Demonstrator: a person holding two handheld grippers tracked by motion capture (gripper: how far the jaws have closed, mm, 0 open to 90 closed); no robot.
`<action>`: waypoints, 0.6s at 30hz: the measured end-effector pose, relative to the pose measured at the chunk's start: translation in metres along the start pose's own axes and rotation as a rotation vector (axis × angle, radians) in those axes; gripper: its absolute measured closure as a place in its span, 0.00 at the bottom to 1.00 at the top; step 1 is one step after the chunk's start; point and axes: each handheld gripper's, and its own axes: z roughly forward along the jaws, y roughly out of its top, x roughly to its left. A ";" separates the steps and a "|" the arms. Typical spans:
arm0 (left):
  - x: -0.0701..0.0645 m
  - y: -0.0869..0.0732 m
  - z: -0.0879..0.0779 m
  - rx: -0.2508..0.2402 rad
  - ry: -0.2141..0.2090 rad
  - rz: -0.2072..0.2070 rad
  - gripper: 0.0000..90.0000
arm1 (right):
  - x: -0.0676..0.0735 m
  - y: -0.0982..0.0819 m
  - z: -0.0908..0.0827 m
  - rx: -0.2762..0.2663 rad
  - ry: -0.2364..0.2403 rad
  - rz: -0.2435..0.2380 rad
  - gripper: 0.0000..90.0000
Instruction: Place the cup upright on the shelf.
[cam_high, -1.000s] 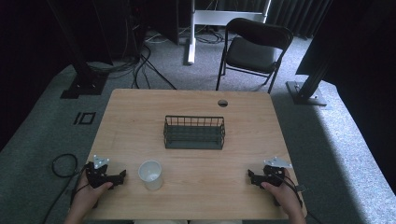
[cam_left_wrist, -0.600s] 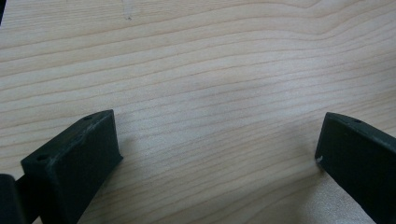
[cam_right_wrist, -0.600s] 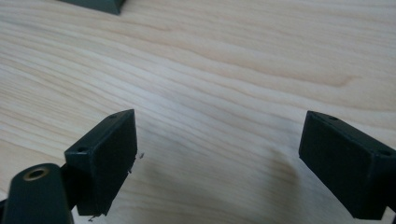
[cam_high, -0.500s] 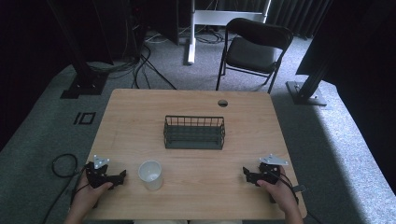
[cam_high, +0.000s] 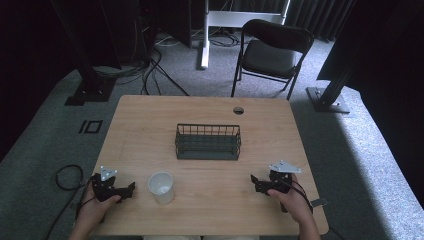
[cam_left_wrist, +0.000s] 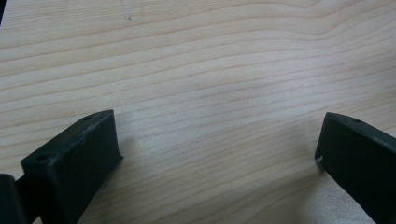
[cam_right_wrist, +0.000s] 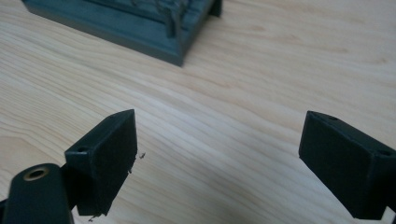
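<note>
While both grippers rest low near the 6 o'clock edge of the table, the light wood top carries little: a dark wire basket at its middle and a white cup toward 7 o'clock. The left gripper sits at about 8 o'clock, just beside the cup at its 9 o'clock side but apart from it, its jaws spread wide with bare wood grain between them in the left gripper view. The right gripper lies at about 4 o'clock, well apart from the cup, jaws likewise spread and holding nothing. In the right gripper view the basket's corner stands toward 11 o'clock beyond the jaws, with pale wood between.

A round cable hole is cut into the table near its 12 o'clock edge. The wood is pale with long wavy grain, and soft daylight falls across its 3 o'clock side. Grey carpet covers the floor around the table. A black folding chair stands beyond the table at 1 o'clock, and a white stand base rises at 12 o'clock. Black cables trail over the carpet at 11 o'clock, beside dark stand feet; another dark foot sits at 2 o'clock. A cable loop lies on the carpet at 8 o'clock.
</note>
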 end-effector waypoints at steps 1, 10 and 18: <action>0.000 0.000 0.000 0.000 0.000 0.000 0.00 | 0.000 0.000 0.000 0.000 0.000 0.000 0.12; 0.000 0.000 0.000 0.000 0.000 0.000 0.00 | 0.020 0.015 0.000 -0.026 0.054 -0.048 0.12; 0.000 0.000 0.000 0.000 0.000 0.000 0.00 | 0.037 0.027 0.007 -0.044 0.106 -0.074 0.12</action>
